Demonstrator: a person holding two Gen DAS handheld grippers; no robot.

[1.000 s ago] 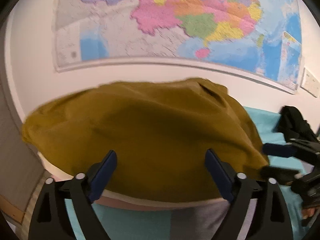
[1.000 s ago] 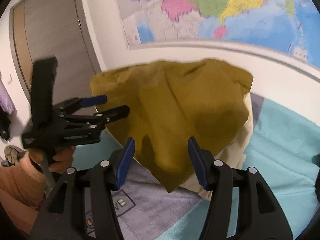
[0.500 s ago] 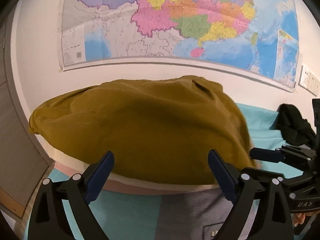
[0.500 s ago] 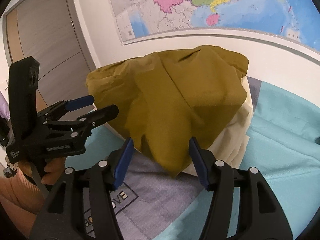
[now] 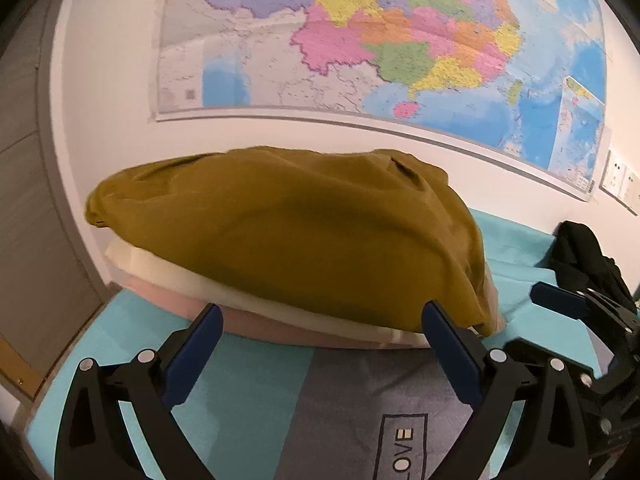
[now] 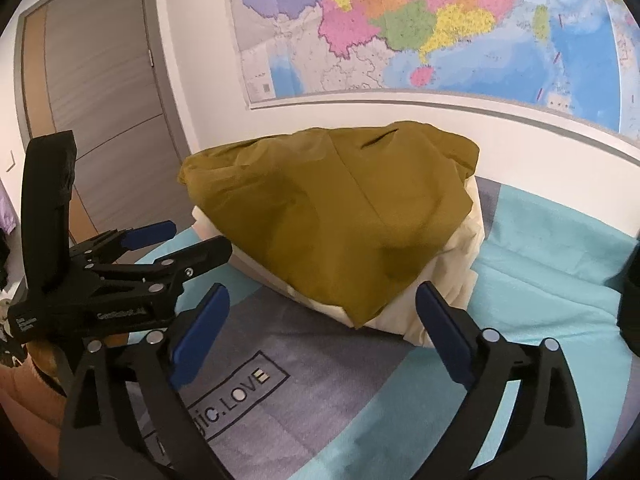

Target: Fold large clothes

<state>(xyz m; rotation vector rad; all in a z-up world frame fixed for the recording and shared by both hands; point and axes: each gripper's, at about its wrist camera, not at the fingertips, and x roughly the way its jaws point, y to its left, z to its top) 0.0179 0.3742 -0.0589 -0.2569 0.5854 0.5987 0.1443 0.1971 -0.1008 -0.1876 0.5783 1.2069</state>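
Mustard garment [image 5: 288,240] — folded, long axis sideways

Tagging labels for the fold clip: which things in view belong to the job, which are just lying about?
Job:
mustard garment, folded on top of the stack
cream cloth under it
left tongs, open, empty
right tongs, just opened, empty

Lying about:
wall map
black clothing
bedspread
door

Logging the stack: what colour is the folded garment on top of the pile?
Mustard-olive brown, plain: the top garment, clearest in the right wrist view.
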